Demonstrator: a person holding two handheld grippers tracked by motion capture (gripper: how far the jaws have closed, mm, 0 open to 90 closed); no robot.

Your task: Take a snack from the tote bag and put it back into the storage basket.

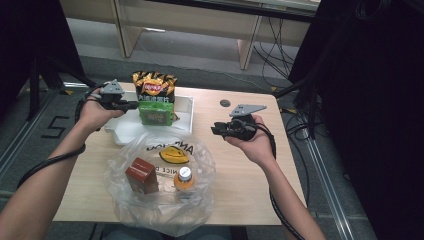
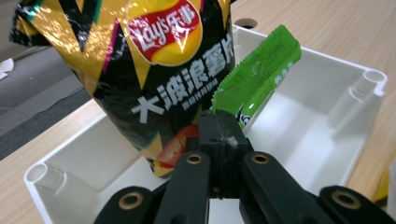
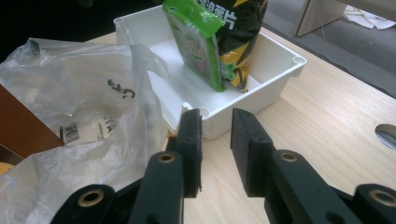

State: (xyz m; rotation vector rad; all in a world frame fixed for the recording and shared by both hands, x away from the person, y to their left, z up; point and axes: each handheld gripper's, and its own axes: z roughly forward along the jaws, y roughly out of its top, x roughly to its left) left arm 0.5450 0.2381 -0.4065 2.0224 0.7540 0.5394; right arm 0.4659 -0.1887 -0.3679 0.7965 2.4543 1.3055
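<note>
A black and yellow chips bag (image 1: 155,86) stands upright in a white bin (image 1: 186,107), with a green snack packet (image 1: 156,115) leaning against its front. My left gripper (image 1: 133,105) hovers at the bin's left side, level with the chips bag. In the left gripper view its jaws (image 2: 219,135) are pressed together, empty, just in front of the chips bag (image 2: 154,56) and green packet (image 2: 257,77). My right gripper (image 1: 216,130) hangs over the table right of the bin. Its jaws (image 3: 217,126) stand apart with nothing between them, pointing at the bin (image 3: 275,65).
A crumpled clear plastic bag (image 1: 160,202) lies near the table's front edge. Inside it sit a brown carton (image 1: 141,175) and an orange-capped bottle (image 1: 184,179). A round metal grommet (image 1: 225,103) is set in the tabletop behind my right gripper. Bare wood lies right of the bag.
</note>
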